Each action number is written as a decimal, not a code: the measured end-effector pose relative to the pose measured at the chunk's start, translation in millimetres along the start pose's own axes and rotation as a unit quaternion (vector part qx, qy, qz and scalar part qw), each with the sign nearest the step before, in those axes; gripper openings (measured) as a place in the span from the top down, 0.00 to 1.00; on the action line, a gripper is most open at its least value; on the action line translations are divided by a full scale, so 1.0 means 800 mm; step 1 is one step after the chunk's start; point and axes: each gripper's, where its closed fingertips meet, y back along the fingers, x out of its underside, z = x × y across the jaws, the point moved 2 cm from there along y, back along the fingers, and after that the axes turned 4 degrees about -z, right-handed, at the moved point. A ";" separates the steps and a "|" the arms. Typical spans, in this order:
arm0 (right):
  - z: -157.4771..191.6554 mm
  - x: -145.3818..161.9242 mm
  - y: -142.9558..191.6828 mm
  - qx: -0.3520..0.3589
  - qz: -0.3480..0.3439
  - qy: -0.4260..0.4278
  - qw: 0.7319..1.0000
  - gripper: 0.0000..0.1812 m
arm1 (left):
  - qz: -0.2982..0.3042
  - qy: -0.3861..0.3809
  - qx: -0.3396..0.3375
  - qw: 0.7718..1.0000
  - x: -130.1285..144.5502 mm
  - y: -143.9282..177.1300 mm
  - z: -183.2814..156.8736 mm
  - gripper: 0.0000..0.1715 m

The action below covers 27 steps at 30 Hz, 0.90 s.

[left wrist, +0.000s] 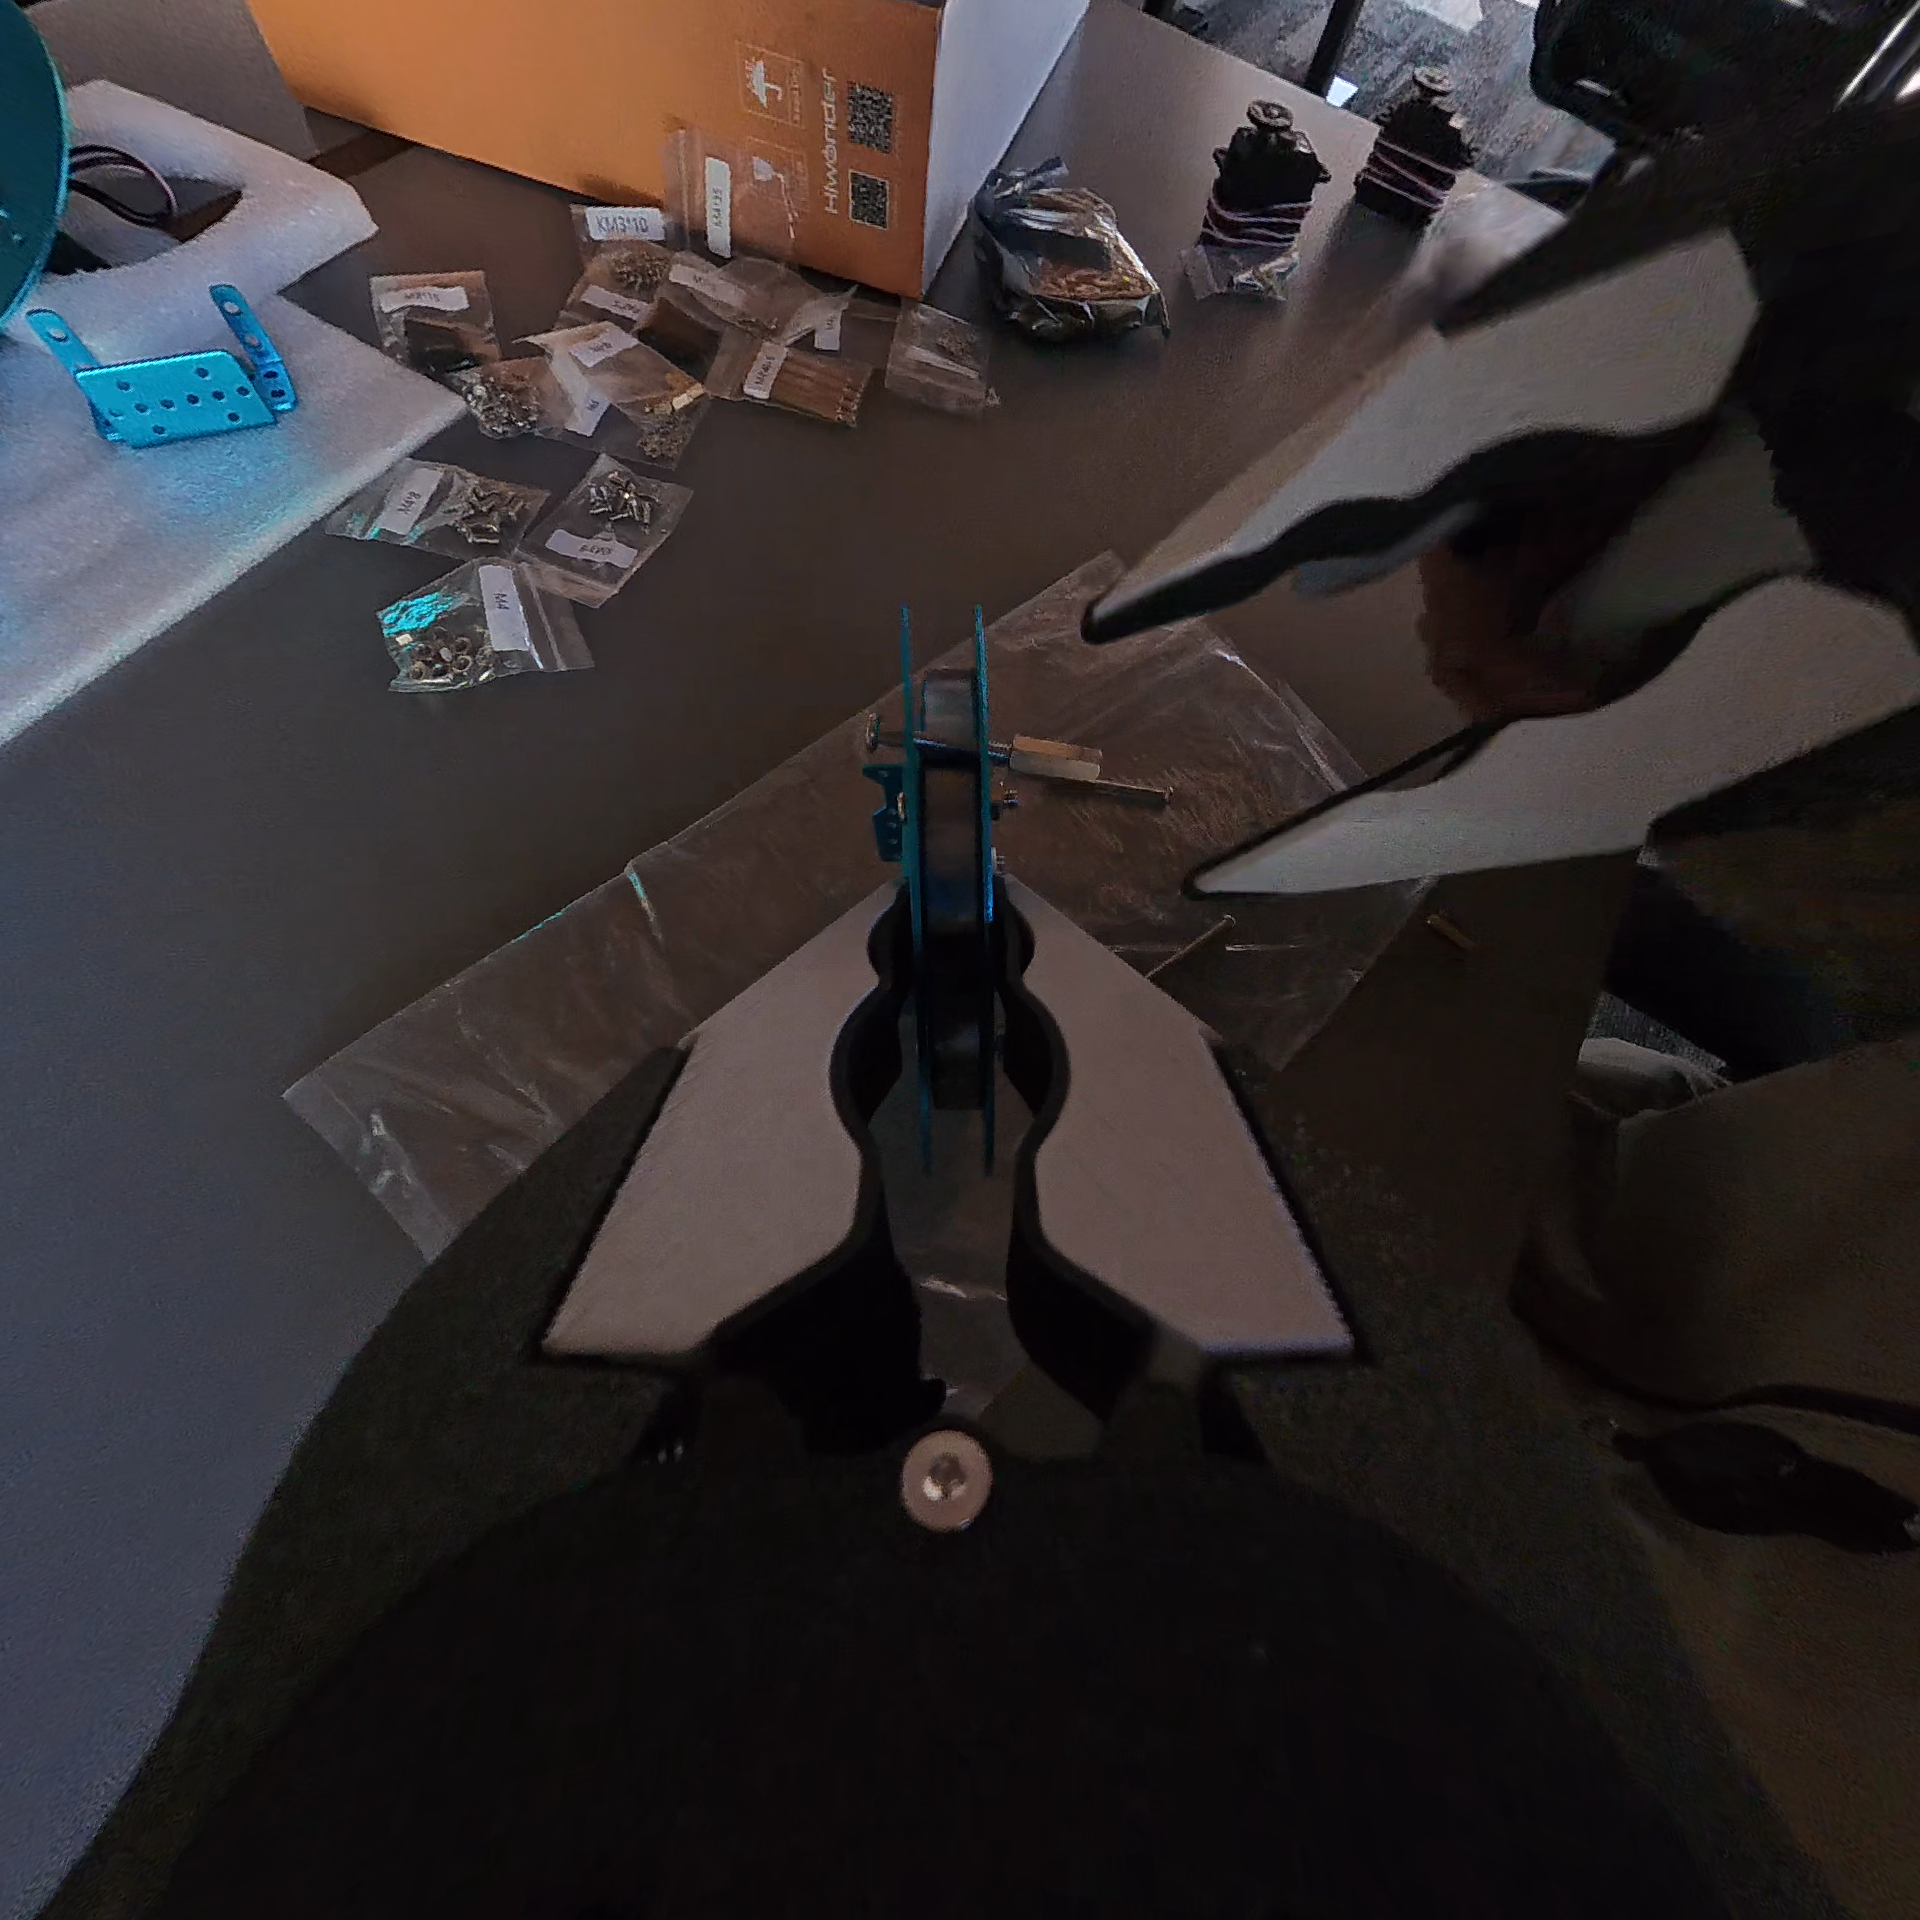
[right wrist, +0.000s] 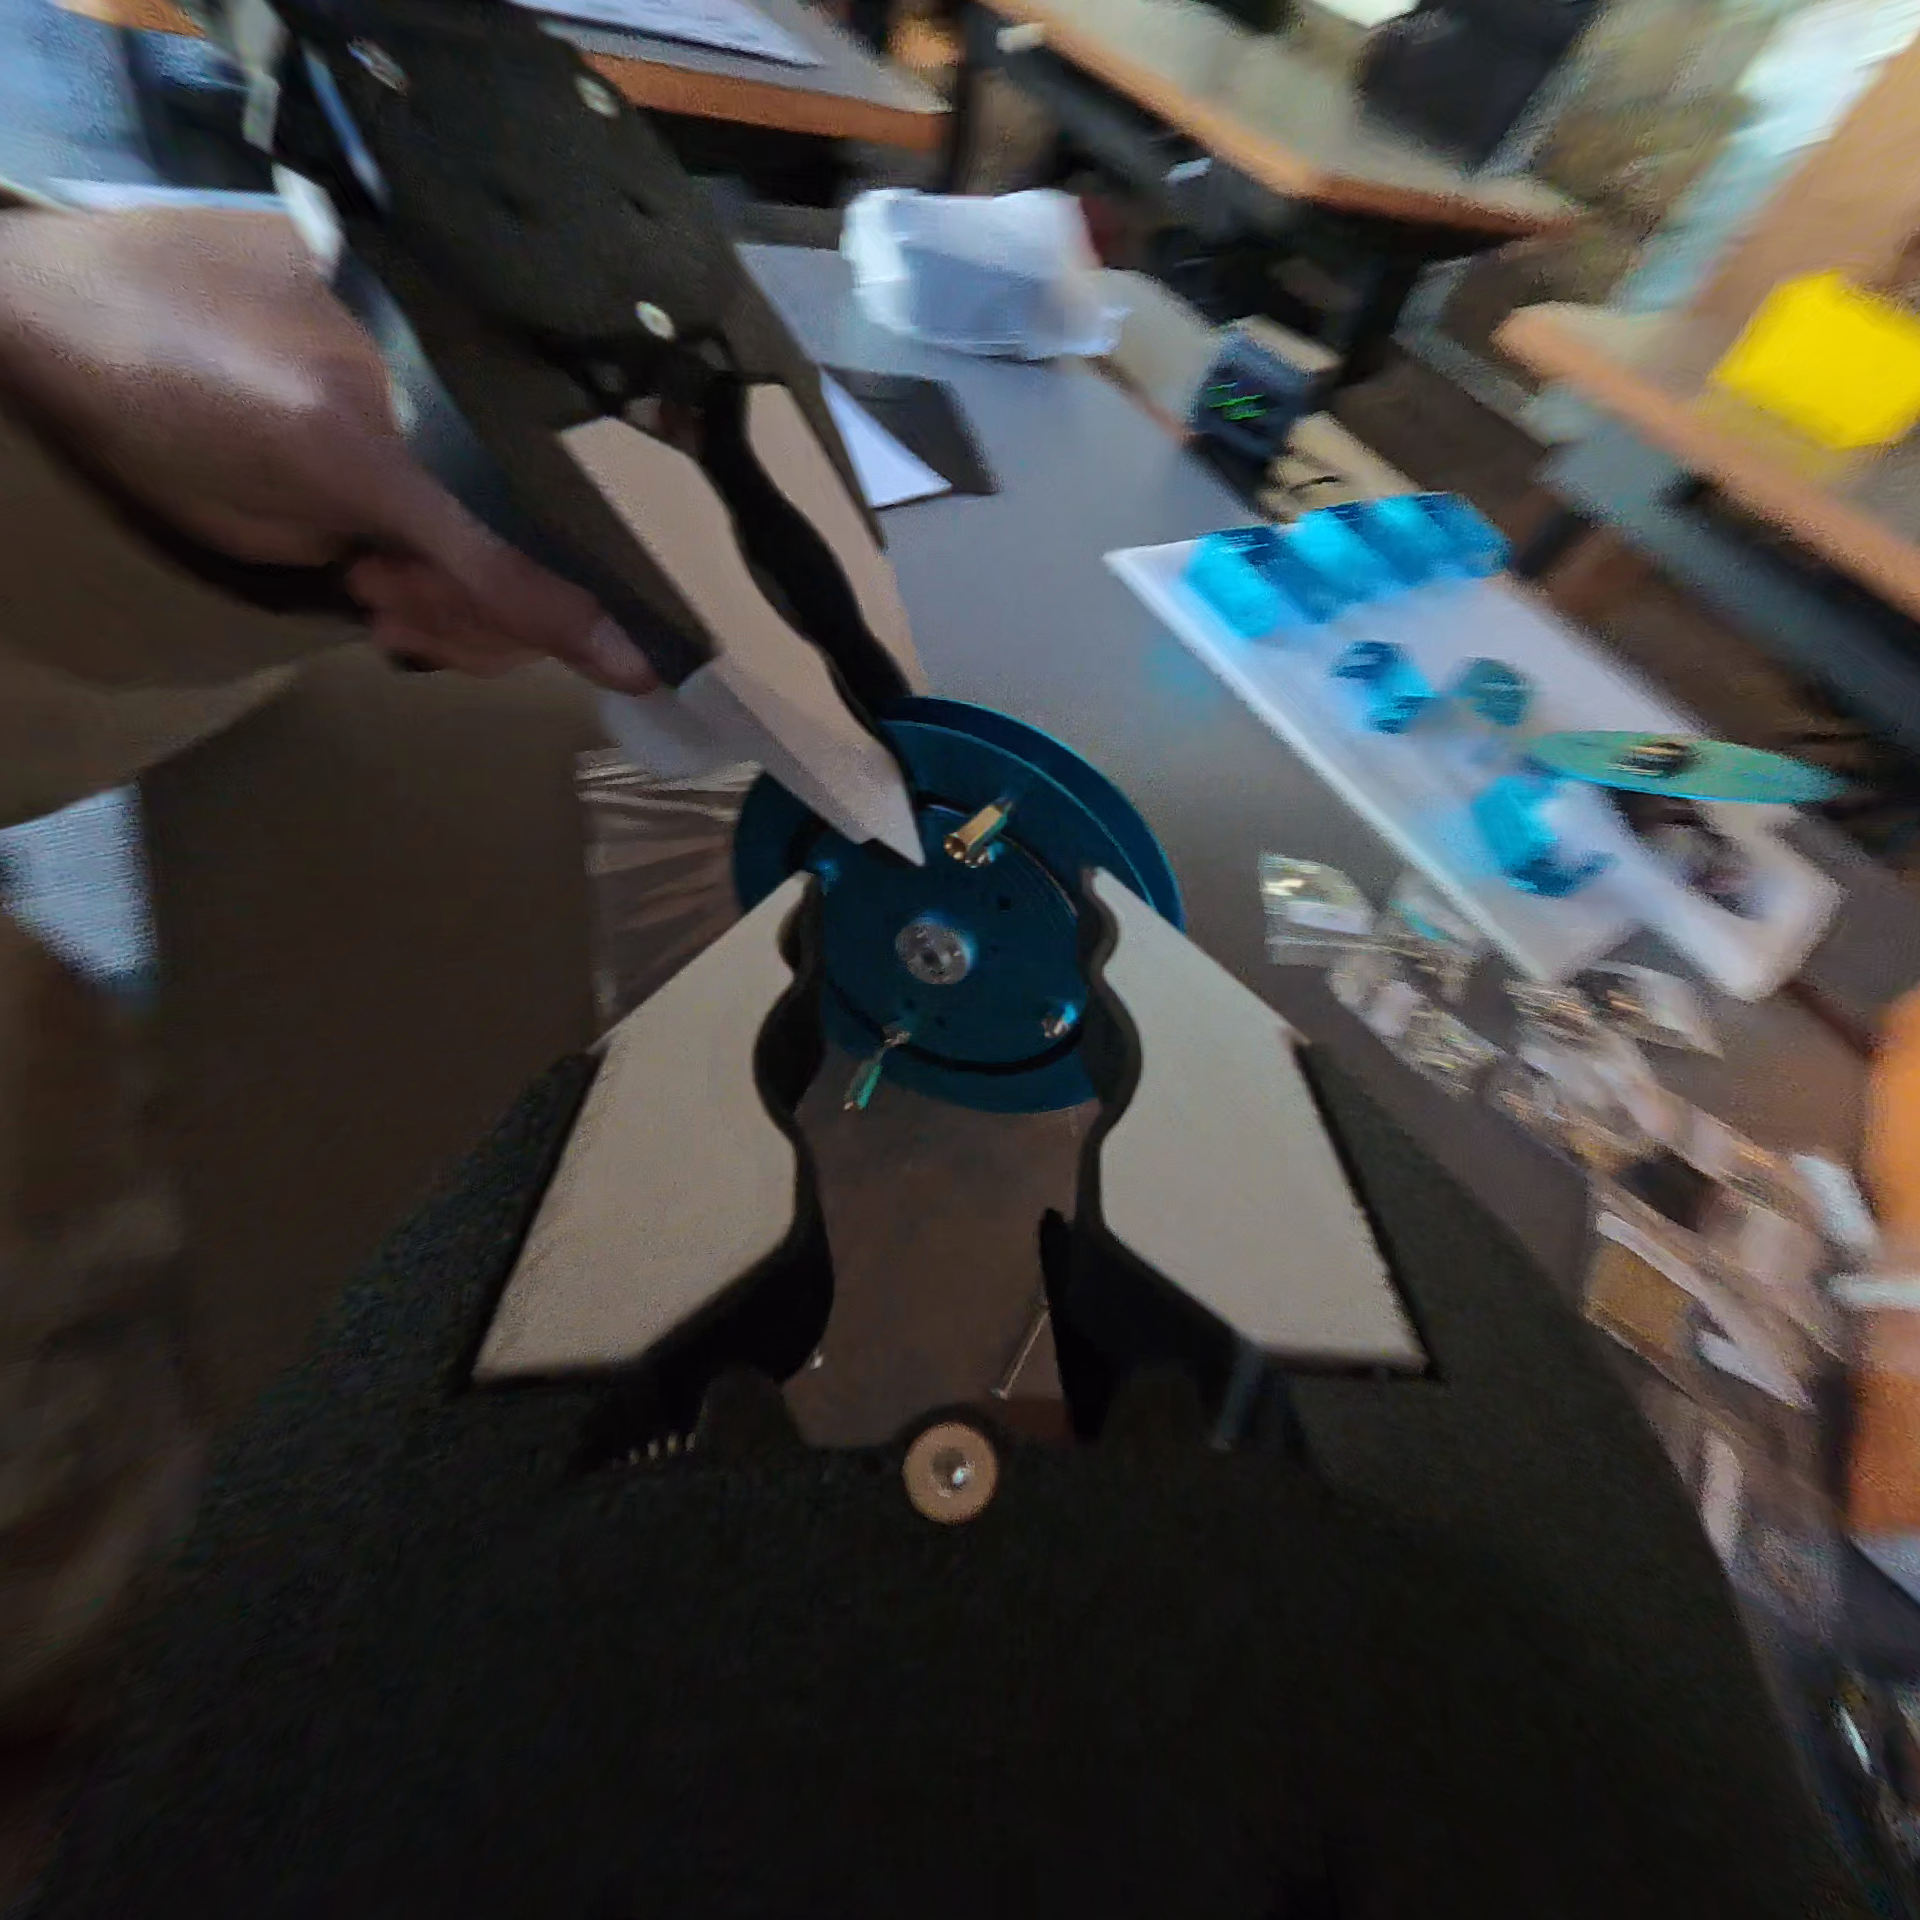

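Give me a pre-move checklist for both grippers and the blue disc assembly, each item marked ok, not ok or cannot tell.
1. Left gripper shut on disc assembly, held edge-on: ok.
2. Right gripper open, jaws empty: ok.
3. Right gripper lined up on the disc face: ok.
4. Brass standoff seated tight: cannot tell.
5. Loose long screw out of the way on the plastic sheet: ok.
6. Right wrist view sharp: not ok, blurred.

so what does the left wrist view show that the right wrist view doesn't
Only the left wrist view: the blue disc assembly edge-on, clamped between the left gripper fingers, plus an orange box and two black servos.

Only the right wrist view: the assembly's flat face with its centre hub, and the hand holding the left gripper.

Both: the open right gripper, the small parts bags and the dark table.
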 end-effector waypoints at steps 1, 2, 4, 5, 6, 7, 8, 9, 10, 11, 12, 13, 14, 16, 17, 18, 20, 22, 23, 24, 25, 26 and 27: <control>0.001 0.000 -0.003 0.048 -0.011 0.009 0.999 0.76 | -0.002 0.000 -0.002 1.000 0.000 0.000 -0.001 0.94; 0.006 -0.001 -0.006 0.074 -0.023 0.012 0.997 0.78 | -0.003 0.000 -0.003 1.000 0.000 0.000 -0.002 0.94; 0.008 -0.005 -0.012 0.097 -0.035 -0.005 0.995 0.83 | -0.004 0.000 -0.008 1.000 0.000 0.000 -0.002 0.94; 0.008 -0.006 -0.015 0.100 -0.035 -0.015 0.994 0.83 | -0.006 0.002 -0.009 1.000 0.000 0.000 -0.002 0.94; 0.005 -0.005 -0.017 0.106 -0.031 -0.020 0.994 0.83 | -0.007 0.003 -0.010 1.000 0.000 -0.001 -0.002 0.94; 0.005 -0.004 -0.019 0.105 -0.029 -0.020 0.994 0.85 | -0.007 0.002 -0.011 1.000 0.000 -0.001 -0.003 0.94; 0.005 -0.003 -0.021 0.104 -0.026 -0.020 0.994 0.87 | -0.007 0.001 -0.013 1.000 0.000 -0.001 -0.003 0.94; 0.005 -0.002 -0.021 0.103 -0.025 -0.021 0.994 0.89 | -0.008 0.000 -0.013 1.000 0.000 0.000 -0.004 0.94; 0.005 -0.001 -0.022 0.104 -0.022 -0.021 0.994 0.90 | -0.008 0.000 -0.014 1.000 0.001 0.000 -0.005 0.94; 0.003 0.003 -0.023 0.107 -0.013 -0.018 0.994 0.92 | -0.009 0.001 -0.014 1.000 0.001 0.000 -0.005 0.94; 0.000 0.005 -0.022 0.113 -0.009 -0.015 0.993 0.95 | -0.010 0.003 -0.015 1.000 0.002 0.001 -0.005 0.93; -0.001 0.006 -0.022 0.112 -0.009 -0.017 0.994 0.97 | -0.011 0.006 -0.016 1.000 0.002 0.002 -0.004 0.94; -0.004 0.007 -0.020 0.112 -0.006 -0.021 0.993 0.97 | -0.013 0.010 -0.015 1.000 0.002 0.002 -0.004 0.94; -0.004 0.008 -0.019 0.096 -0.014 -0.040 0.995 0.98 | -0.017 0.015 -0.020 1.000 0.003 0.002 -0.005 0.94; -0.004 0.008 -0.019 0.092 -0.018 -0.045 0.995 0.98 | -0.019 0.016 -0.026 0.999 0.003 0.002 -0.006 0.94; -0.004 0.008 -0.019 0.091 -0.020 -0.045 0.995 0.98 | -0.020 0.018 -0.032 0.999 0.003 0.002 -0.006 0.94; -0.005 0.008 -0.019 0.092 -0.022 -0.044 0.995 0.98 | -0.022 0.016 -0.046 0.999 0.002 0.001 -0.007 0.93; -0.005 0.009 -0.019 0.091 -0.020 -0.043 0.995 0.98 | -0.024 0.017 -0.057 0.998 0.002 0.001 -0.008 0.94; -0.006 0.008 -0.019 0.093 -0.019 -0.045 0.995 0.97 | -0.026 0.018 -0.061 0.998 0.002 0.001 -0.009 0.94; -0.006 0.006 -0.018 0.095 -0.024 -0.045 0.994 0.94 | -0.027 0.020 -0.063 0.997 0.002 0.001 -0.010 0.94; -0.004 0.004 -0.018 0.092 -0.027 -0.045 0.994 0.93 | -0.028 0.020 -0.066 0.997 0.002 0.001 -0.010 0.94; -0.004 0.004 -0.019 0.089 -0.025 -0.044 0.995 0.94 | -0.028 0.021 -0.067 0.997 0.002 0.001 -0.010 0.94; -0.004 0.005 -0.020 0.090 -0.021 -0.041 0.995 0.97 | -0.029 0.024 -0.067 0.997 0.003 0.001 -0.010 0.94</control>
